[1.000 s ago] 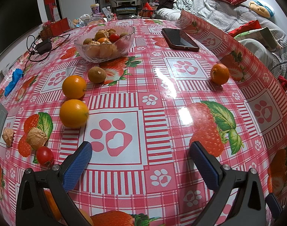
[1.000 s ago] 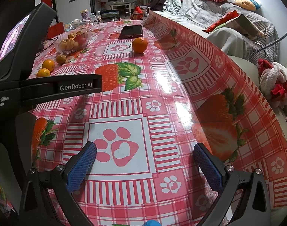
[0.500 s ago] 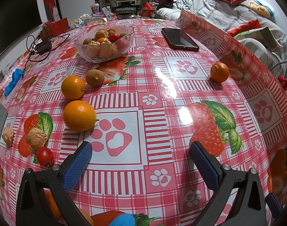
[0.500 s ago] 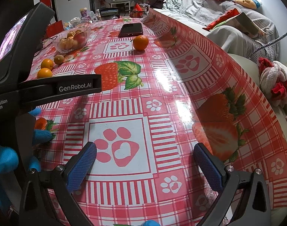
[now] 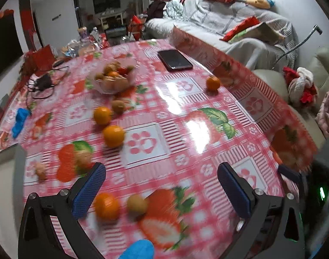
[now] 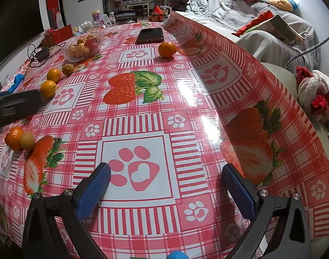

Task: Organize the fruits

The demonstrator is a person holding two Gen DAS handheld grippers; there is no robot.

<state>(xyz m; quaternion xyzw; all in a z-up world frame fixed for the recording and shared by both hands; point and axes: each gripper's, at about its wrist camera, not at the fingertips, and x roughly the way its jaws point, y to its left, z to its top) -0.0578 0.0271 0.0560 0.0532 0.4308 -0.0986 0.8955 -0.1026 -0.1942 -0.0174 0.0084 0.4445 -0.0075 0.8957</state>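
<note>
The bench (image 6: 207,69) wears a red checked cloth printed with strawberries and paw marks. Toward its far side stands a glass bowl (image 6: 83,47) holding mixed fruit, and beyond it lies a dark phone (image 6: 150,35).

The left hand-held gripper (image 5: 161,183) hovers over the near edge with its blue pads spread wide and nothing between them; this view is blurred. The right hand-held gripper (image 6: 165,183) is likewise wide apart and empty, above a paw print.

Loose fruit lies on the cloth. A lone orange (image 6: 167,49) sits near the phone. Two oranges (image 6: 48,88) and a small brownish fruit (image 6: 67,69) lie near the bowl. Near the left hand-held gripper, another orange (image 5: 106,206) and a tan fruit (image 5: 137,205) rest just beside each other.
</note>
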